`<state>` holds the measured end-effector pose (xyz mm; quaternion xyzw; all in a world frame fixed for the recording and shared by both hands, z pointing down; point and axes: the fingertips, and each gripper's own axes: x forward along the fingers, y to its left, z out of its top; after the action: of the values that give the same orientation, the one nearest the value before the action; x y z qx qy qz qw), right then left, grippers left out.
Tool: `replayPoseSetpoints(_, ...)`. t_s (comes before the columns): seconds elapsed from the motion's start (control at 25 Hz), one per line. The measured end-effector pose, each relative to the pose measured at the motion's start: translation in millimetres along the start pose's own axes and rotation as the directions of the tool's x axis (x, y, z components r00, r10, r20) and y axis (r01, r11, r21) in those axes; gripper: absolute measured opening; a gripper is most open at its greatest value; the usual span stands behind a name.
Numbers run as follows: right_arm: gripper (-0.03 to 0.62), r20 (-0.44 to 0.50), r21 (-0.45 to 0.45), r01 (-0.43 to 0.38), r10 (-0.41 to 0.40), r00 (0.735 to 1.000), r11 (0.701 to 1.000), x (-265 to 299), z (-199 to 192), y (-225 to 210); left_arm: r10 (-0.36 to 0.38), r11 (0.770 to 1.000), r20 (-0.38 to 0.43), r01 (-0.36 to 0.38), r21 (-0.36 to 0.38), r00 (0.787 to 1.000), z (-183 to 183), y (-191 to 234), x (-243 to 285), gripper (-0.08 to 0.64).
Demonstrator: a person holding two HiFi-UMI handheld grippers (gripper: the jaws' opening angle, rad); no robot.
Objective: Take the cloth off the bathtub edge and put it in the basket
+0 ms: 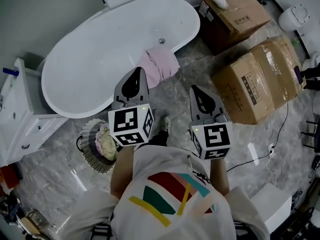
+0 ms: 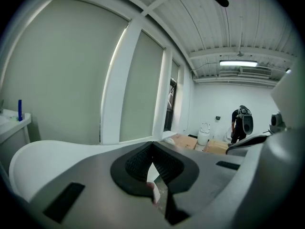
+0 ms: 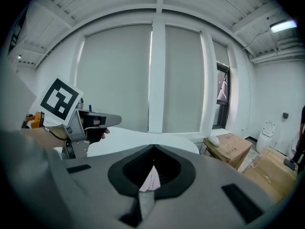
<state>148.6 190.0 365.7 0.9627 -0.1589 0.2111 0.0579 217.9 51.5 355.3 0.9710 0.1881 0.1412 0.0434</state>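
A pink cloth (image 1: 159, 64) hangs over the near edge of the white bathtub (image 1: 85, 64). My left gripper (image 1: 137, 71) is shut and empty, its tip just left of the cloth, by the tub rim. My right gripper (image 1: 194, 88) is shut and empty too, over the floor a little right of and below the cloth. A round dark basket (image 1: 90, 151) stands on the floor left of my legs, with a pale bundle (image 1: 106, 142) inside. In the right gripper view the pink cloth (image 3: 151, 179) shows through the gap behind the closed jaws, and the left gripper's marker cube (image 3: 59, 99) is at the left.
Two cardboard boxes (image 1: 260, 79) (image 1: 232, 16) stand on the marble floor to the right of the tub. A white cabinet (image 1: 20, 114) sits at the far left. Cables (image 1: 270, 144) and a white box (image 1: 270, 204) lie at the lower right. A person (image 2: 240, 123) stands far off.
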Motion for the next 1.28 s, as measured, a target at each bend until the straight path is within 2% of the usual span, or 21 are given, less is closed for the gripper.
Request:
replayPoseSetpoints(0.32, 0.011, -0.023, -0.017, -0.040, 0.039, 0.999, 0.999, 47, 17, 6, 0.061, 0.998, -0.021, -0.061, -0.027, 0.998, -6, 40, 28, 0.018)
replayPoseSetpoints(0.44, 0.011, -0.042, -0.041, -0.048, 0.047, 0.998, 0.998, 56, 19, 7, 0.068, 0.997, -0.008, -0.069, -0.030, 0.998, 0, 46, 31, 0.018)
replayPoseSetpoints(0.68, 0.011, -0.025, -0.077, -0.108, 0.106, 0.994, 0.991, 76, 34, 12, 0.149, 0.987, 0.026, -0.147, -0.067, 0.988, 9, 63, 26, 0.018)
replayPoseSetpoints(0.84, 0.011, 0.001, -0.150, -0.144, 0.145, 0.989, 0.978, 86, 46, 15, 0.261, 0.958, 0.043, -0.253, -0.138, 0.964, 8, 81, 16, 0.018)
replayPoseSetpoints(0.92, 0.011, 0.027, -0.149, -0.177, 0.183, 0.983, 0.973, 90, 53, 14, 0.300, 0.945, 0.048, -0.289, -0.156, 0.953, 8, 84, 18, 0.018)
replayPoseSetpoints(1.04, 0.011, 0.078, -0.106, -0.244, 0.252, 0.965, 0.964, 98, 66, 9, 0.339, 0.934, 0.052, -0.329, -0.137, 0.939, 10, 76, 20, 0.018)
replayPoseSetpoints(1.16, 0.011, 0.128, -0.126, -0.280, 0.296, 0.947, 0.952, 105, 81, 0, 0.377, 0.922, 0.064, -0.368, -0.121, 0.924, 16, 65, 21, 0.018)
replayPoseSetpoints(1.28, 0.011, 0.141, -0.150, -0.325, 0.346, 0.928, 0.934, 112, 88, -11, 0.431, 0.899, 0.077, -0.420, -0.128, 0.899, 23, 57, 25, 0.018)
